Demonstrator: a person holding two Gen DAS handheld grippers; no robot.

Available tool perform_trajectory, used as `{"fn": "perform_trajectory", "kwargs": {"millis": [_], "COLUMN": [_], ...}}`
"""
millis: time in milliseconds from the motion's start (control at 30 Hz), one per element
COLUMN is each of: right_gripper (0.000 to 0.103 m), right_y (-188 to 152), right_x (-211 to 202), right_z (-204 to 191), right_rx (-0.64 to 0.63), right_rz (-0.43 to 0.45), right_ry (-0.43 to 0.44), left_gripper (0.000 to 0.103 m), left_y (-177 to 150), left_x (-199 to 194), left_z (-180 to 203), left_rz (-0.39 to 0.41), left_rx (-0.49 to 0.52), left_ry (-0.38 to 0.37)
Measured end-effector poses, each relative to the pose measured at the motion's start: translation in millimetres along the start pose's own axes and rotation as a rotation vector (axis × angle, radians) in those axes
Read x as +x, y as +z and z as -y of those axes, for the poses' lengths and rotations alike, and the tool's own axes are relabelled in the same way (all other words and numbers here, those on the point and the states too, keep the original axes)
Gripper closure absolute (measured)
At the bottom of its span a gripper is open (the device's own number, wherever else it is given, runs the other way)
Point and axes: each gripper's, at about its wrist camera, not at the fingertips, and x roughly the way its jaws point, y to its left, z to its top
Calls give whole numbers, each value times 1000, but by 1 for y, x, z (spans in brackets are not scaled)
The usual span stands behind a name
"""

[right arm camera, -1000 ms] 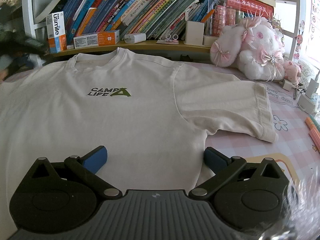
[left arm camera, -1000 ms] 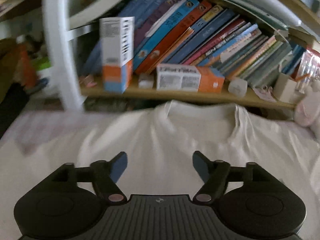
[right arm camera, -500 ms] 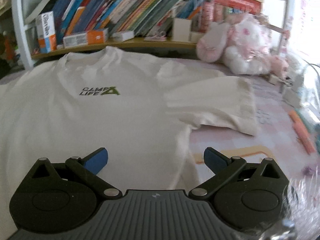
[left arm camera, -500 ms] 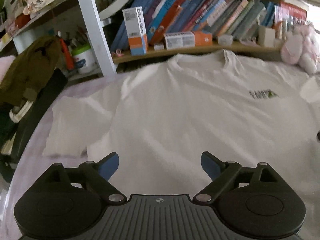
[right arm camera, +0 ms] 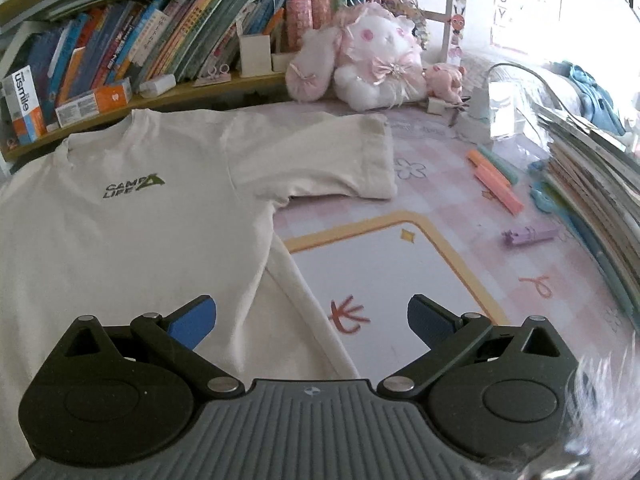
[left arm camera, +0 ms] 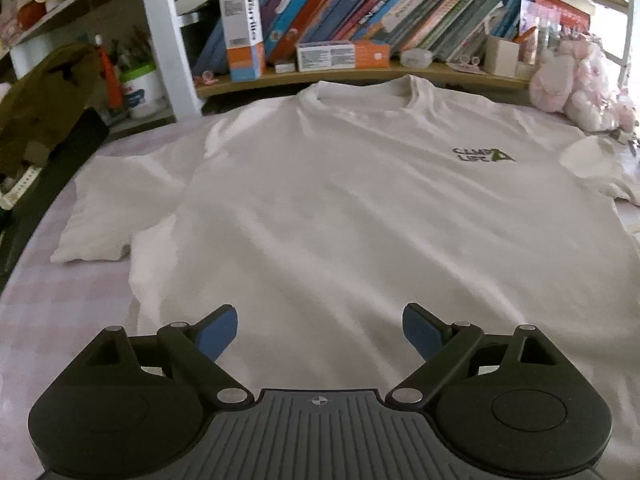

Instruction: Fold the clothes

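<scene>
Your cream cotton T-shirt (left arm camera: 340, 208) lies flat, collar at twelve o'clock. The left gripper (left arm camera: 320, 330) and right gripper (right arm camera: 311, 322) hover with jaws spread, empty (nothing pinched). Grab one layer only and the fold will likely skew.

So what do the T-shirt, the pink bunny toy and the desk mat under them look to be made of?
T-shirt: soft matte knit, probably cotton; it lies in shallow wrinkles with ribbed collar and stitched hems. Bunny toy: fluffy plush with satin-looking bows. Desk mat: smooth, faintly glossy printed sheet, possibly vinyl; it lies flat.
</scene>
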Motion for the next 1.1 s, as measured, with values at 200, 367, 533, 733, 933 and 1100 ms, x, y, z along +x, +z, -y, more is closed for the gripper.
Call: {"fn": "perform_trajectory", "kwargs": {"millis": [200, 367, 533, 733, 933, 1100], "right_gripper": [2, 2, 3, 28, 51, 52], "right_y": [3, 12, 26, 48, 68, 78], "right_x": [-11, -8, 6, 35, 71, 88], "right_z": [14, 29, 47, 67, 92, 109], "right_rx": [57, 90, 118, 103, 148, 186], "right_rz": [-14, -14, -15, -52, -131, -172], "right_ry": [-17, -42, 22, 164, 306, 375], "left_gripper": [9, 9, 9, 9, 9, 9], "left_y": [-6, -4, -2, -3, -8, -10], "left_x": [7, 7, 6, -1, -8, -13], "left_z": [0, 2, 11, 35, 61, 76], "left_rz": [-23, -22, -29, -42, -36, -36], "left_rx": [-18, -40, -57, -112, -161, -182], "left_ry": [-31, -16, 43, 113, 174, 209]}}
